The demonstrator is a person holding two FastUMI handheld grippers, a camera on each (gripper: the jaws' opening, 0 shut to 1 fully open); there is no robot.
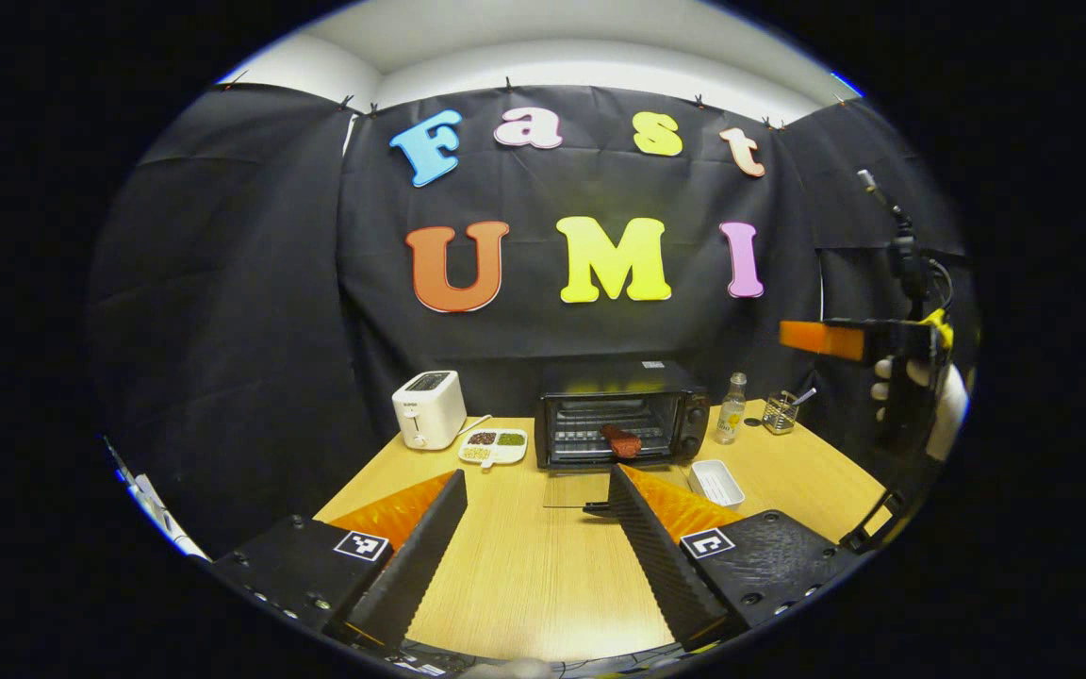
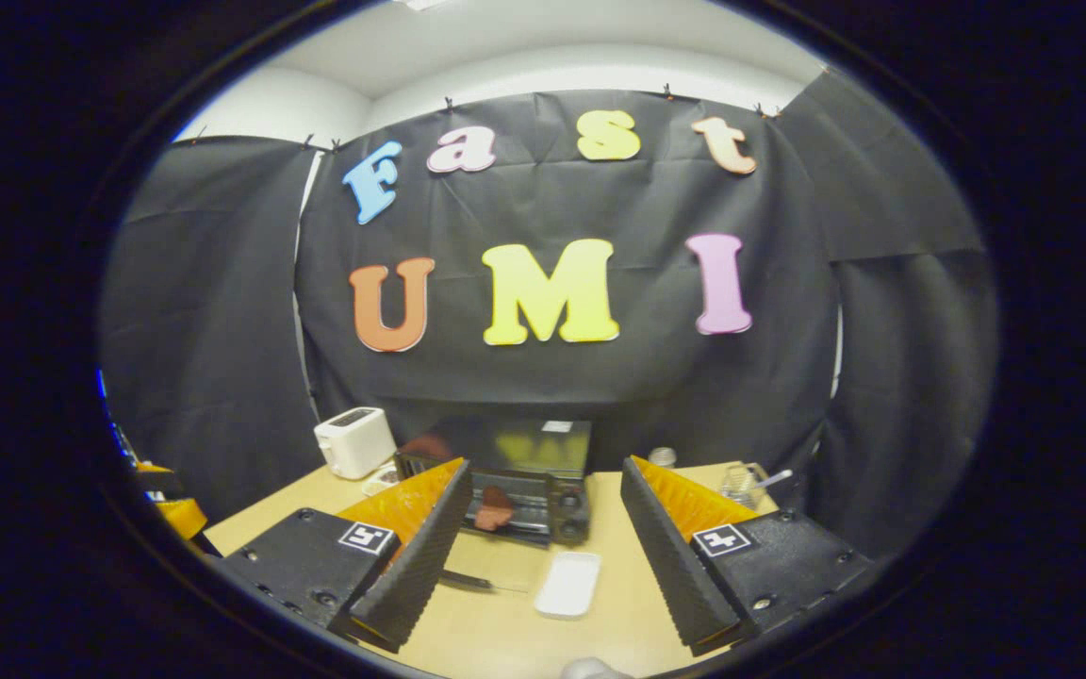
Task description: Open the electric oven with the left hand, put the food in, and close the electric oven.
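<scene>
The black electric oven [image 1: 617,389] stands at the back of the wooden table, its glass door [image 1: 573,490] folded down flat toward me. A reddish-brown piece of food [image 1: 621,440] lies on the rack inside, near the front. My left gripper [image 1: 537,477] hovers open above the table in front of the door, holding nothing. My right gripper [image 1: 826,339] is raised high at the right, held by a gloved hand [image 1: 941,401]. In the right gripper view, the right gripper [image 2: 545,466] is open and empty, above the oven [image 2: 543,453] and the food [image 2: 494,515].
A white toaster [image 1: 428,407] and a divided dish [image 1: 494,446] sit left of the oven. To its right are a small bottle [image 1: 732,407], a wire holder [image 1: 779,412] and an empty white tray [image 1: 717,482]. The table [image 1: 524,585] ends close in front.
</scene>
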